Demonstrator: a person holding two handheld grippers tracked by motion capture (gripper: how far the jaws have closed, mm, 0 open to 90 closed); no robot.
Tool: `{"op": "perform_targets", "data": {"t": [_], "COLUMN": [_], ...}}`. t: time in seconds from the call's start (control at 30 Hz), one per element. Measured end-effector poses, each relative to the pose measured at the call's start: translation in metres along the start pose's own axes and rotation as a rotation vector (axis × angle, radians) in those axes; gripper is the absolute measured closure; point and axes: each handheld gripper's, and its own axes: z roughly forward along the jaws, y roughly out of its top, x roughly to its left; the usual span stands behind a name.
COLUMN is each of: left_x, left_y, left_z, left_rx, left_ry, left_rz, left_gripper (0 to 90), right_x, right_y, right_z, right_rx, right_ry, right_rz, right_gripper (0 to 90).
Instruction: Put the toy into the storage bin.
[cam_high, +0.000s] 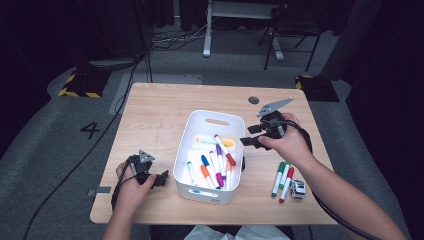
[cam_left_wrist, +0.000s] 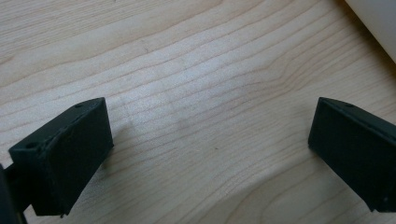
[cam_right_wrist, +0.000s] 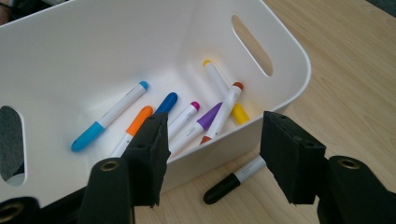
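White bin, high view: a white bin (cam_high: 210, 156) is seen mid-table holding markers; three more markers (cam_high: 282, 181) lie on the table (cam_high: 150, 120) to its right, beside a small toy car (cam_high: 298, 189).
Nearer hand, high view: the right gripper (cam_high: 248, 141) is held at the bin's right rim, so the loose markers lie closer to it than to the left gripper (cam_high: 162, 179), which is kept low at the bin's left wall.
Left gripper view: jaws are held wide apart over bare wood, nothing between them; the bin's corner (cam_left_wrist: 378, 23) is seen at upper right.
Right gripper view: jaws are apart and empty, astride the bin rim (cam_right_wrist: 289, 56). A black marker (cam_right_wrist: 233, 179) lies on the table just outside the wall, between and below the jaws, its long axis running slantwise across the gap, cap nearer the left jaw.
Likely next move: a drop onto that black marker is judged plausible.
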Motion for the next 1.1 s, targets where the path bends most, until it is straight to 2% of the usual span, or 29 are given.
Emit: {"op": "perform_targets", "data": {"t": [0.2,0.33,0.5,0.8,0.97,1.1], "left_x": [0.0,0.0,0.0,-0.001,-0.002,-0.002], "left_y": [0.0,0.0,0.0,-0.001,-0.001,-0.002], "left_z": [0.0,0.0,0.0,-0.001,-0.001,-0.001], "left_rx": [0.0,-0.001,-0.003,0.001,0.0,0.001], "left_ry": [0.0,0.002,0.008,0.007,0.009,0.007], "left_rz": [0.0,-0.001,-0.001,-0.008,-0.01,-0.01], "left_gripper": [0.1,0.1,0.2,0.2,0.2,0.2], "right_x": [-0.013,-0.022,-0.036,-0.054,-0.056,-0.056], "right_y": [-0.009,-0.016,-0.028,-0.043,-0.048,-0.054], "right_z": [-0.004,-0.001,0.014,0.049,0.067,0.082], "right_rx": [0.002,-0.001,0.021,0.056,0.07,0.112], "right_ry": [-0.019,-0.028,-0.056,-0.07,-0.063,-0.077], "right_rz": [0.041,0.067,0.085,0.101,0.092,0.098], "right_gripper": [42.6,42.6,41.1,38.6,37.9,37.9]}}
